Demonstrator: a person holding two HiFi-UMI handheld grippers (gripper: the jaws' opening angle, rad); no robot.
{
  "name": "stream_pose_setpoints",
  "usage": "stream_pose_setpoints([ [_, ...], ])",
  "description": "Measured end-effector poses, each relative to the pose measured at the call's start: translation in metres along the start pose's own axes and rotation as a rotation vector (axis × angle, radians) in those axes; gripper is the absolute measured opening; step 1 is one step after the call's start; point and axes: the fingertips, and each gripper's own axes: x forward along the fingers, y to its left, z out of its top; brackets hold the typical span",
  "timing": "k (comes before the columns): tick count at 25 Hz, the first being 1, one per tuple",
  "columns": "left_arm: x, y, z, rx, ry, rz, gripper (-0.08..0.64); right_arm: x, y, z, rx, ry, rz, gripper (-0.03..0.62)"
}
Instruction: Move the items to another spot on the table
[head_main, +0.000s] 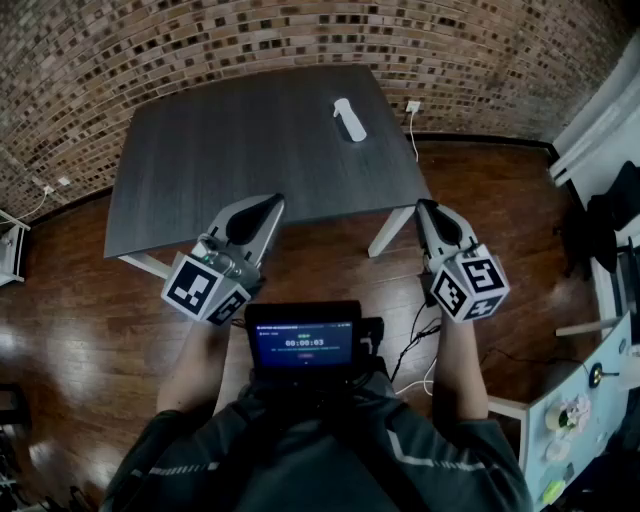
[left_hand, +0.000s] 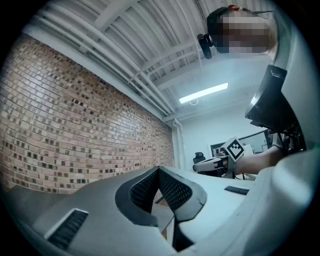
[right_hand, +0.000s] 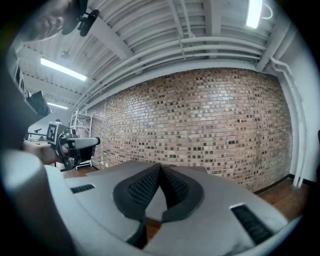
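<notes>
While both grippers hover near the table's front edge, the left gripper (head_main: 272, 203) and the right gripper (head_main: 424, 206) each show their jaws pressed together with nothing between them. The only task item in view, a white oblong thing (head_main: 349, 120) too small to identify, lies flat on the dark table (head_main: 200, 160) toward its far right corner, well apart from both grippers. Three risks seem likely. Jaws brought in closed would probably shove the item rather than straddle it, and a shove could send it over the far edge toward the cable (head_main: 413, 132) by the brick wall (head_main: 200, 40). A long reach across the table may also leave the grip unsteady. Because the item is low and slim, pads set too high could slide off it.
</notes>
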Motion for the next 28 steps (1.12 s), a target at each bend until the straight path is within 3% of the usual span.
stream_pose_setpoints([
  [5,-0.023,0.022,0.001,0.012,-0.019,0.015,0.002,0.017,0.018,0.002,-0.001,-0.016,-0.011,0.005],
  [13,-0.019,0.055,-0.006,0.005,-0.032,0.096,0.002,0.051,0.017,0.012,-0.017,-0.004,0.052,0.006],
  [19,0.003,0.096,-0.016,0.033,-0.061,0.186,0.002,0.103,-0.002,0.009,-0.019,0.006,0.093,0.006],
  [28,0.074,0.160,-0.034,0.027,-0.042,0.242,0.002,0.200,-0.054,0.016,0.000,0.032,0.201,0.006],
])
